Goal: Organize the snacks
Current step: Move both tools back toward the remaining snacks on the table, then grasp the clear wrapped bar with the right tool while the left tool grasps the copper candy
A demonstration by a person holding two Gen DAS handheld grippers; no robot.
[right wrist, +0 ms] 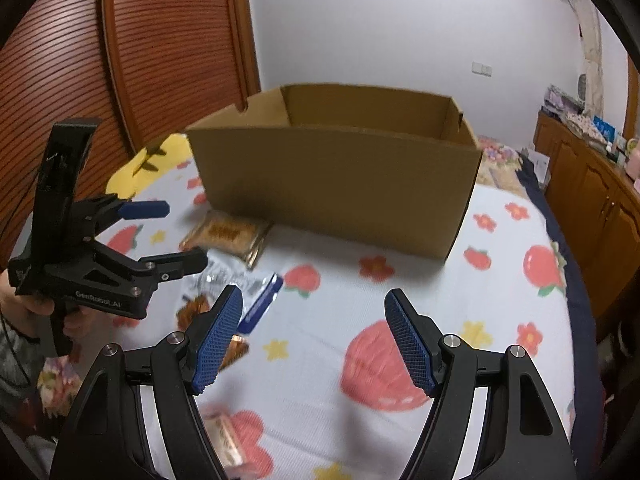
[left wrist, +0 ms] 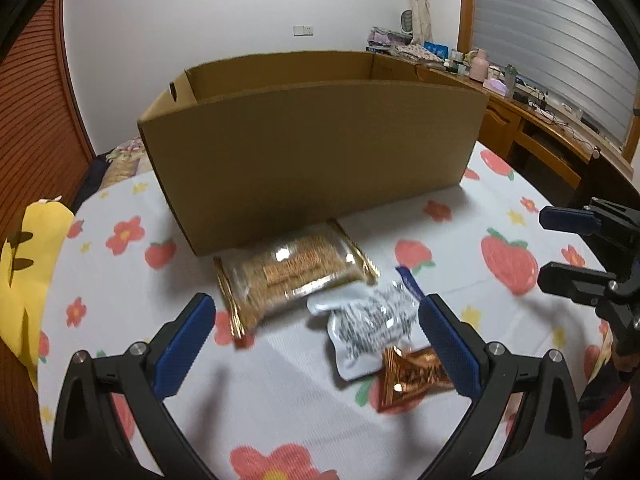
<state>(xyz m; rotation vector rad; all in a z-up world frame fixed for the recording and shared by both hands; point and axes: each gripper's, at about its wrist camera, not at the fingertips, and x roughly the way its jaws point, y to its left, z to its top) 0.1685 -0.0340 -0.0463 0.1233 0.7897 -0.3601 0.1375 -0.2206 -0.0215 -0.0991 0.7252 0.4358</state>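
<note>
An open cardboard box [left wrist: 312, 148] stands on the flowered bedspread; it also shows in the right wrist view [right wrist: 340, 184]. In front of it lie a clear pack of biscuits [left wrist: 292, 276], a silver crumpled packet [left wrist: 368, 328] and a small orange wrapper [left wrist: 412, 376]. My left gripper [left wrist: 316, 340] is open and empty, hovering over these snacks. The biscuits [right wrist: 226, 236] and the silver packet [right wrist: 256, 296] show left in the right wrist view. My right gripper [right wrist: 314, 336] is open and empty over bare bedspread, right of the snacks. Another small snack [right wrist: 226, 436] lies blurred under its left finger.
A yellow cushion [left wrist: 24, 272] lies at the bed's left edge. A wooden desk [left wrist: 536, 120] with clutter stands at the right, a wooden door [right wrist: 120, 60] at the left. The right gripper shows in the left wrist view [left wrist: 560, 248], the left gripper in the right wrist view [right wrist: 176, 236].
</note>
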